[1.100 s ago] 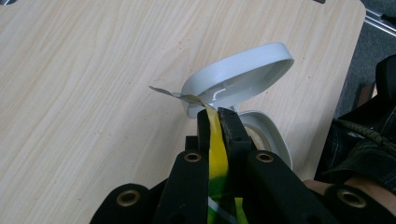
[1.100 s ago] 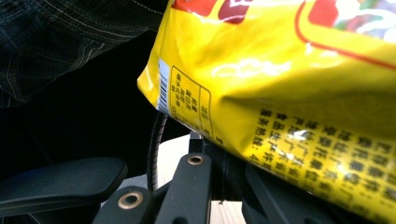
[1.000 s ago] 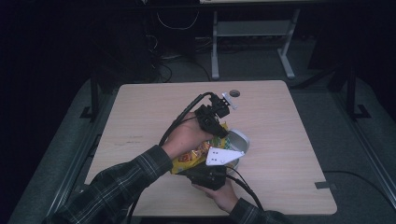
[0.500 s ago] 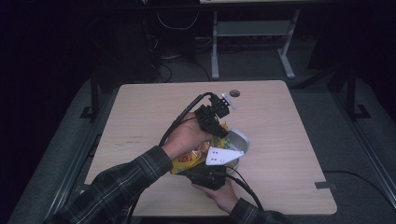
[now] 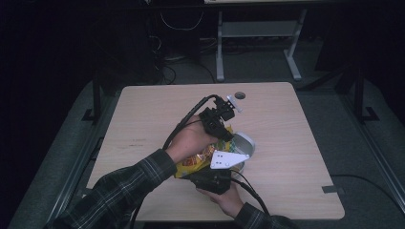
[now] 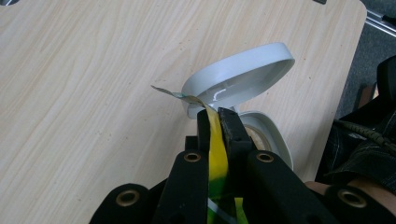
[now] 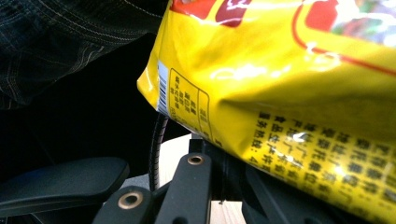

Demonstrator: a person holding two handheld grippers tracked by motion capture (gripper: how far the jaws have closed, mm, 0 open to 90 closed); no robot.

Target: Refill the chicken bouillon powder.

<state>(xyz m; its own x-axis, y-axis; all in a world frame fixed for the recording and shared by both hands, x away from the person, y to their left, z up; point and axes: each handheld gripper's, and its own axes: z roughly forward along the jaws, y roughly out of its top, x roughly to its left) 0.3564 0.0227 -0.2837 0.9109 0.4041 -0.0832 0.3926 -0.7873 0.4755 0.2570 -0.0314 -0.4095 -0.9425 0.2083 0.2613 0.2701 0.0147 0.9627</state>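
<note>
- My left gripper (image 6: 214, 122) is clamped on the top edge of the yellow snack bag (image 7: 299, 93), right above the white bowl (image 6: 243, 84).
- My right gripper (image 5: 210, 180) sits under the bag, on the near side of the bowl; the bag hides its jaws, so I cannot tell their state.
- I judge the thin edge could slip or tear if I pull hard.
- The bowl looks tipped; nudging it could scatter contents across the table (image 5: 143, 124).
</note>
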